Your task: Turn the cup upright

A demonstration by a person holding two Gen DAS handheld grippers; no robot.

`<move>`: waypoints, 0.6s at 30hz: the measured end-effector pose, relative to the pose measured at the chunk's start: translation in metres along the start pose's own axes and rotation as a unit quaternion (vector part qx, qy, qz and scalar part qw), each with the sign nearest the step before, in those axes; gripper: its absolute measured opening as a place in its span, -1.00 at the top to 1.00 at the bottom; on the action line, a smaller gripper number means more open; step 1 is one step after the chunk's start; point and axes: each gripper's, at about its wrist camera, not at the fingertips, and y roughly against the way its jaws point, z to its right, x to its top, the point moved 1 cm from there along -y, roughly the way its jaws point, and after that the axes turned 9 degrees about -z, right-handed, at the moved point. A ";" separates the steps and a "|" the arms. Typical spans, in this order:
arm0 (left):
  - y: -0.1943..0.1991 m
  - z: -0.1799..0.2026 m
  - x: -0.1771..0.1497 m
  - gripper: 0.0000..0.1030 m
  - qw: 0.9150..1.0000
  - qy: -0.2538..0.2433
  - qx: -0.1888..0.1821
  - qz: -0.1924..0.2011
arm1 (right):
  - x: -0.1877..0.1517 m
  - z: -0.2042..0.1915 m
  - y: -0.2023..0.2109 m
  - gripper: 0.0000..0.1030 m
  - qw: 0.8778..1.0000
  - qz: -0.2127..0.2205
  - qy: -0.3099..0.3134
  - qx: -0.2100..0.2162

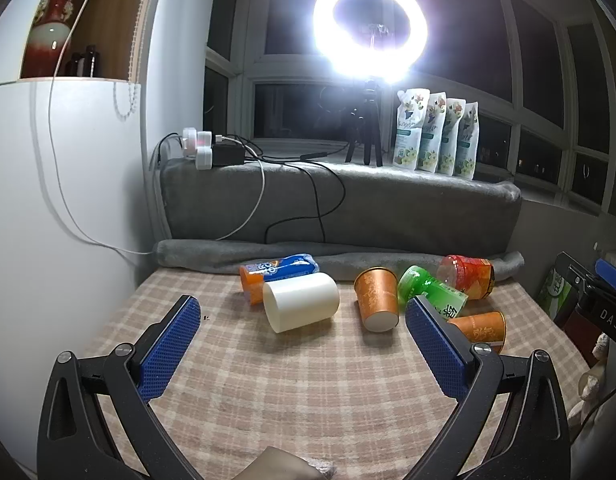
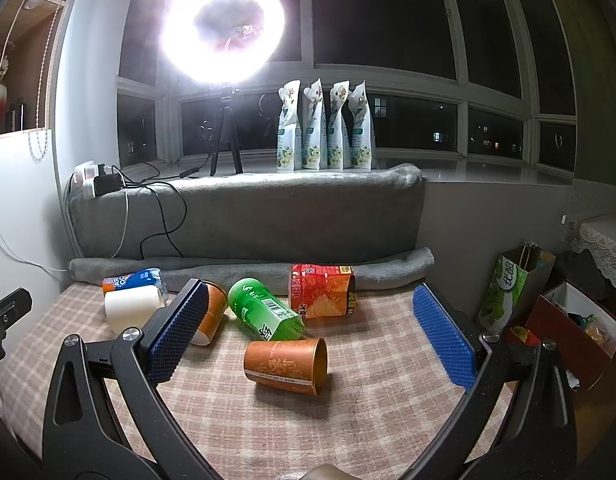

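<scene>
The orange cup (image 2: 285, 366) lies on its side near the middle of the checked tabletop (image 2: 348, 420), mouth to the right, just nearer than the green bottle (image 2: 265, 310). Best to pinch it across the wall near the rim, then tip the mouth upward. The right tool (image 2: 314, 338) hangs wide apart, empty, straddling it from the near side; the left tool (image 1: 303, 334) is likewise spread, facing the white cup (image 1: 301, 302).
</scene>
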 end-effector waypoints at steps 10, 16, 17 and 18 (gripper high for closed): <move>0.002 0.005 -0.001 -0.98 1.000 -0.005 -0.003 0.002 | 0.001 0.002 0.000 -1.00 1.000 0.000 -0.003 0.000; 0.002 0.006 -0.001 -0.98 1.000 -0.004 -0.003 0.003 | 0.000 0.002 0.000 -1.00 1.000 0.001 -0.003 0.000; 0.002 0.006 -0.001 -0.98 1.000 -0.004 -0.003 0.003 | 0.000 0.002 0.000 -1.00 1.000 0.001 -0.003 0.000; 0.003 0.006 -0.001 -0.98 1.000 -0.003 -0.003 0.003 | 0.000 0.002 0.000 -1.00 1.000 0.001 -0.003 0.000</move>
